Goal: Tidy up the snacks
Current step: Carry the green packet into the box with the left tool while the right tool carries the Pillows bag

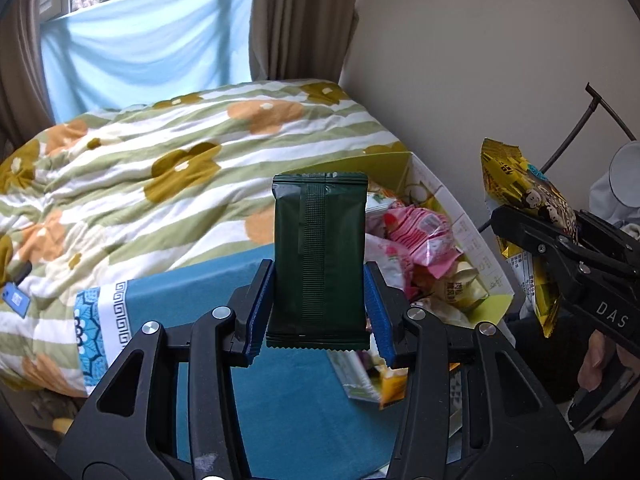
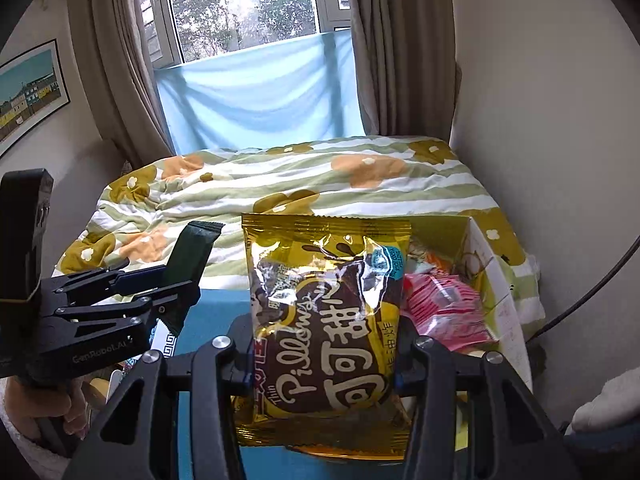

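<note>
My left gripper (image 1: 318, 312) is shut on a dark green snack packet (image 1: 320, 248) and holds it upright above the blue cloth; the packet also shows in the right wrist view (image 2: 191, 258). My right gripper (image 2: 326, 360) is shut on a gold cocoa snack bag (image 2: 326, 320) marked "Pillows", held upright; the bag also shows at the right of the left wrist view (image 1: 520, 216). A yellow-green cardboard box (image 1: 476, 240) with several pink and pale snack packets (image 1: 424, 236) stands to the right, behind both bags; it also shows in the right wrist view (image 2: 496, 280).
A blue cloth-covered surface (image 1: 288, 400) lies under the grippers. A bed with a flowered striped quilt (image 1: 180, 168) is behind it. Loose packets (image 1: 368, 380) lie near the box's front. A wall (image 1: 480, 60) is close on the right, with dark cables (image 1: 576, 128).
</note>
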The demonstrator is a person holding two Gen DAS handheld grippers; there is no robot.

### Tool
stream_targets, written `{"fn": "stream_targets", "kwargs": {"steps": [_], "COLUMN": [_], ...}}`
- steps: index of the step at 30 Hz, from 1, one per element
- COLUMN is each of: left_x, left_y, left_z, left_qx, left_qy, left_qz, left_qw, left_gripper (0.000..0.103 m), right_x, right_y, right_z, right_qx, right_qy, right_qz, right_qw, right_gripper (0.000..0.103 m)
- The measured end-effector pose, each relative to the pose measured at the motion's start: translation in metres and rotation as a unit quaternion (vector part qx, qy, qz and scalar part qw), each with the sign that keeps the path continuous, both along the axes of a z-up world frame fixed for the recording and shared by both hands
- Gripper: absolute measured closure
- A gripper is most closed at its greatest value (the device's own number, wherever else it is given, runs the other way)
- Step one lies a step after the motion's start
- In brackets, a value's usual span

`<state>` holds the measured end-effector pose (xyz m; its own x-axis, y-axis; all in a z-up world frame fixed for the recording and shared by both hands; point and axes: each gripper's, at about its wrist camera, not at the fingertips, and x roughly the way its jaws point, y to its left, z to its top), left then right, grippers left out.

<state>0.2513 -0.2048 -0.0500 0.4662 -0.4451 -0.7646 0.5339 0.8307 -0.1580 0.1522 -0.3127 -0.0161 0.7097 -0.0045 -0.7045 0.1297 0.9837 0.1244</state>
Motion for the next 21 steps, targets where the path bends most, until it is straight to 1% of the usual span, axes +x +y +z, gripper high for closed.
{"fn": "stream_targets", "kwargs": {"steps": [2, 4, 7, 10, 11, 12, 13, 14, 15, 16, 21], "left_x": [-0.011, -0.02, -0.032, -0.038, -0.04, -0.042, -0.044, -0.047, -0.051, -0.054, -0.05], "left_y": [-0.024, -0.048, -0.078, -0.099, -0.103, -0.107, -0.109, -0.108, -0.105, -0.101, -0.078], "left_z": [-0.005, -0.013, -0.028, -0.037, -0.039, -0.04, -0.041, -0.041, -0.039, -0.038, -0.041], "left_qx": [-0.005, -0.01, -0.008, -0.006, -0.004, 0.003, 0.012, 0.016, 0.011, 0.006, 0.008], "left_qy": [0.003, 0.014, 0.029, 0.044, 0.045, 0.045, 0.043, 0.036, 0.028, 0.028, 0.038], "left_qz": [0.007, 0.013, 0.021, 0.035, 0.037, 0.04, 0.046, 0.056, 0.065, 0.071, 0.102], "left_qw": [1.0, 0.9998, 0.9993, 0.9984, 0.9983, 0.9982, 0.9979, 0.9976, 0.9974, 0.9971, 0.994], "left_gripper": [0.063, 0.063, 0.063, 0.062, 0.056, 0.036, 0.022, 0.001, 0.0, 0.0, 0.0], "right_x": [-0.01, -0.018, -0.028, -0.035, -0.036, -0.036, -0.036, -0.036, -0.035, -0.034, -0.033], "right_y": [-0.025, -0.047, -0.075, -0.096, -0.101, -0.106, -0.11, -0.113, -0.116, -0.119, -0.129], "right_z": [0.004, 0.004, 0.001, -0.007, -0.009, -0.011, -0.014, -0.016, -0.018, -0.019, -0.026], "right_qx": [-0.002, -0.001, 0.0, 0.004, 0.009, 0.015, 0.02, 0.025, 0.029, 0.034, 0.047], "right_qy": [-0.01, -0.011, -0.007, 0.0, 0.003, 0.005, 0.007, 0.009, 0.011, 0.013, 0.012], "right_qz": [-0.002, 0.0, 0.006, 0.017, 0.021, 0.025, 0.029, 0.032, 0.036, 0.04, 0.054], "right_qw": [1.0, 1.0, 1.0, 1.0, 1.0, 1.0, 0.999, 0.999, 0.999, 0.999, 0.997], "right_gripper": [0.059, 0.059, 0.059, 0.059, 0.059, 0.059, 0.059, 0.059, 0.059, 0.059, 0.059]}}
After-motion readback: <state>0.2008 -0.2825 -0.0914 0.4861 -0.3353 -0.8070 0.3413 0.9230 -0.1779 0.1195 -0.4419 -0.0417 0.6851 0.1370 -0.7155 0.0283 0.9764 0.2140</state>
